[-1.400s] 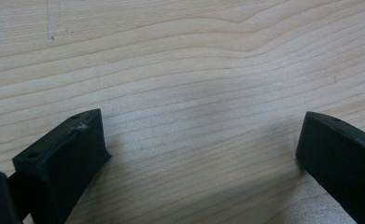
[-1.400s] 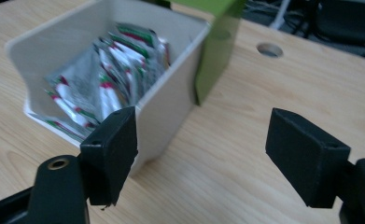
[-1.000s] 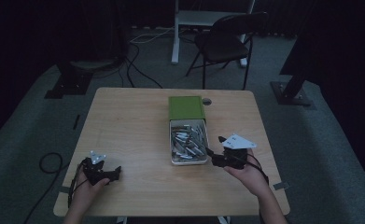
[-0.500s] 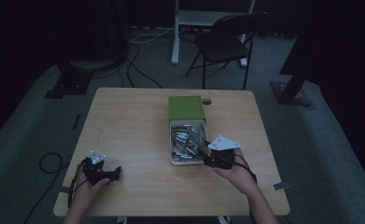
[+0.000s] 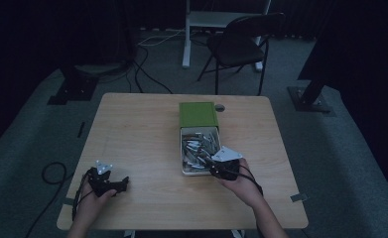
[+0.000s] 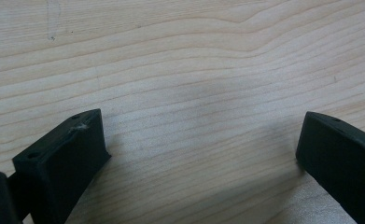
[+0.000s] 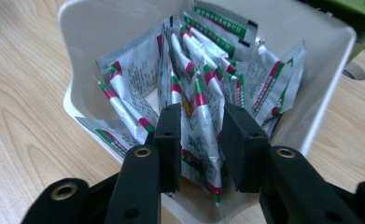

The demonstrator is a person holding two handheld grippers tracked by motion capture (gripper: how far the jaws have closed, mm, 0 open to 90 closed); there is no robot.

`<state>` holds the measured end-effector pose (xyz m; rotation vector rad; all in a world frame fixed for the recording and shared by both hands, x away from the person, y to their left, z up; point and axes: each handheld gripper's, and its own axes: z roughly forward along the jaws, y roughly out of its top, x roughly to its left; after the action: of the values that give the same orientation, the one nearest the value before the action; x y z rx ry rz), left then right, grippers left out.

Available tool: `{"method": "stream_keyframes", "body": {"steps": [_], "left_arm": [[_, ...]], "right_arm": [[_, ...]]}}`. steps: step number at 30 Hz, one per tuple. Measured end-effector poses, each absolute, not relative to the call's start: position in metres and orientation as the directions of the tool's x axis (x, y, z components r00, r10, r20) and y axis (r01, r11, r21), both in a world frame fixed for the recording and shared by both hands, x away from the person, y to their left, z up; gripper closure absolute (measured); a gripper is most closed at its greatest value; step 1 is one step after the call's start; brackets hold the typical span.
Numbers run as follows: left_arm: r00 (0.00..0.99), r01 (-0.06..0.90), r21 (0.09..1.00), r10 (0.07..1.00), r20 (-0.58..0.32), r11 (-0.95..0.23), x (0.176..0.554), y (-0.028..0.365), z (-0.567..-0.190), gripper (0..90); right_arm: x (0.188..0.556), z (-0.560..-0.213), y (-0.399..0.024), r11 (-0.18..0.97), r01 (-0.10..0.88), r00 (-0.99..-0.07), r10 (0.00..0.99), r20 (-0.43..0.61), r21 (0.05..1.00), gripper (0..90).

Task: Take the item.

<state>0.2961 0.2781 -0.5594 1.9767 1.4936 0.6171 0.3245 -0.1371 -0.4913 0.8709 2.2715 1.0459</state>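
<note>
High view gives me the whole wooden bench in a dim room. Near its middle sits a white tray full of silver sachets, and a green box touches the tray's far end. Beyond the bench I see a dark folding chair and cables on the floor.

My right tongs sit at the near right corner of the tray, held by the right hand, with the grey three-cornered plate on top. In the right gripper view the two black jaws reach down into the tray and stand a narrow gap apart, with one silver sachet, banded red and green, between them. Both pads look pressed to the sachet's sides, so I read the tongs as closed on it. The other sachets stand upright and fanned out behind it, leaning against the tray's white walls. I cannot read the print on them.

My left tongs rest near the front left corner of the bench, well apart from the tray, in the left hand. In the left gripper view the jaws are spread wide, with bare wood grain between them and nothing held.
</note>
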Motion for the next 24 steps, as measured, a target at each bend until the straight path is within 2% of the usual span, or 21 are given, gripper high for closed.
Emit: {"method": "stream_keyframes", "body": {"steps": [14, 19, 24], "left_arm": [[0.266, 0.696, 0.689, 0.964, 0.018, -0.205, 0.296, 0.278, -0.559, 2.2], [0.267, 0.696, 0.688, 0.964, 0.018, -0.205, 0.296, 0.278, -0.559, 2.2], [0.266, 0.696, 0.689, 0.964, 0.018, -0.205, 0.296, 0.278, -0.559, 2.2]], "right_arm": [[0.329, -0.499, -0.126, 0.524, 0.362, -0.672, 0.720, -0.174, 0.771, 75.9], [0.329, -0.500, -0.122, 0.540, 0.354, -0.667, 0.718, -0.198, 0.764, 83.8], [0.330, -0.496, -0.123, 0.523, 0.366, -0.657, 0.731, -0.184, 0.770, 86.1]]}}
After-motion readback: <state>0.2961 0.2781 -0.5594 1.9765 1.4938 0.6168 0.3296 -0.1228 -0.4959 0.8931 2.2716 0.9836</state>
